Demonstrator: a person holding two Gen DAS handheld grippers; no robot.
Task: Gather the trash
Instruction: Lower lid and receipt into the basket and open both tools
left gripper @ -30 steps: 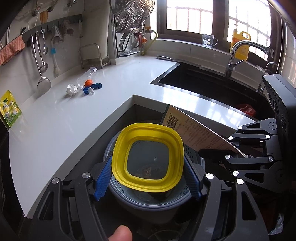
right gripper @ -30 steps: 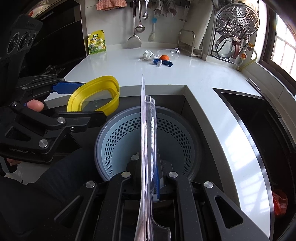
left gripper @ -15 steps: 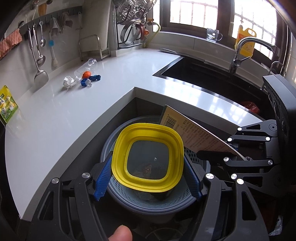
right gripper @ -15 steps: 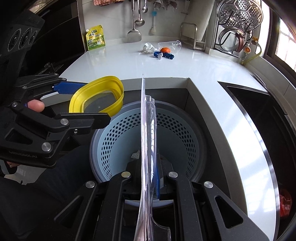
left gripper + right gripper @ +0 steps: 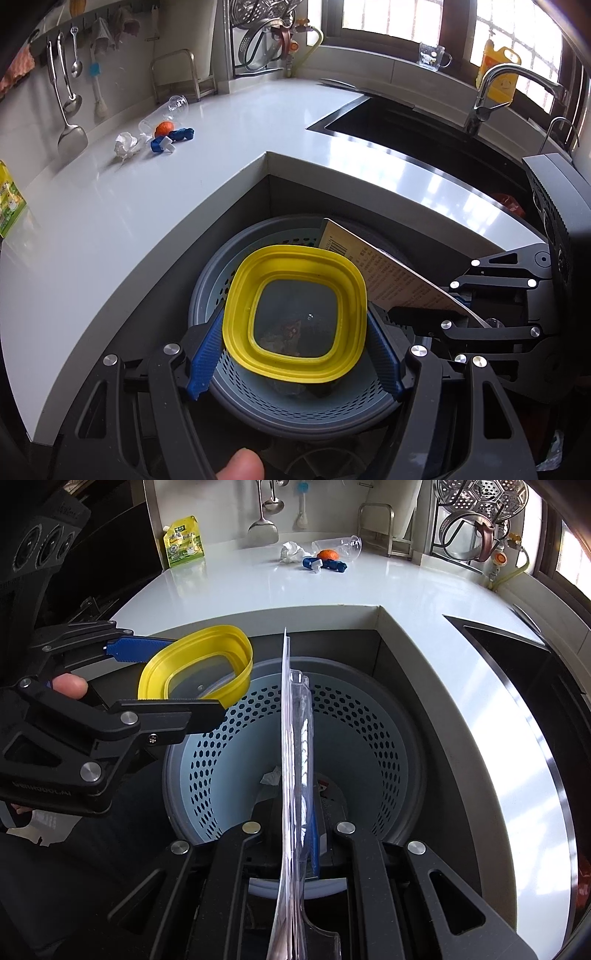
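My left gripper (image 5: 295, 314) is shut on a yellow-rimmed lid with a clear centre (image 5: 299, 258), its blue pads pressing the lid's two sides. The lid hangs tilted over a round grey perforated bin (image 5: 221, 280) set below the counter corner. My right gripper (image 5: 299, 849) is shut on a flat clear blister pack with a printed card back (image 5: 295, 738), held edge-on above the same bin (image 5: 369, 738). Scraps lie at the bin's bottom. On the counter behind lie a crumpled paper (image 5: 125, 144), a clear cup (image 5: 173, 109), an orange piece (image 5: 163, 127) and blue bits (image 5: 173, 138).
The white L-shaped counter (image 5: 110, 229) wraps around the bin's recess. A dark sink (image 5: 406, 140) with a tap (image 5: 491, 88) lies to the right. Utensils hang on the back wall (image 5: 66, 96), and a green pouch (image 5: 183, 542) leans there. A thumb (image 5: 240, 461) shows at the lower edge.
Both grippers have sunk toward the bin with the lid and the blister pack still gripped. The bin fills more of each view.
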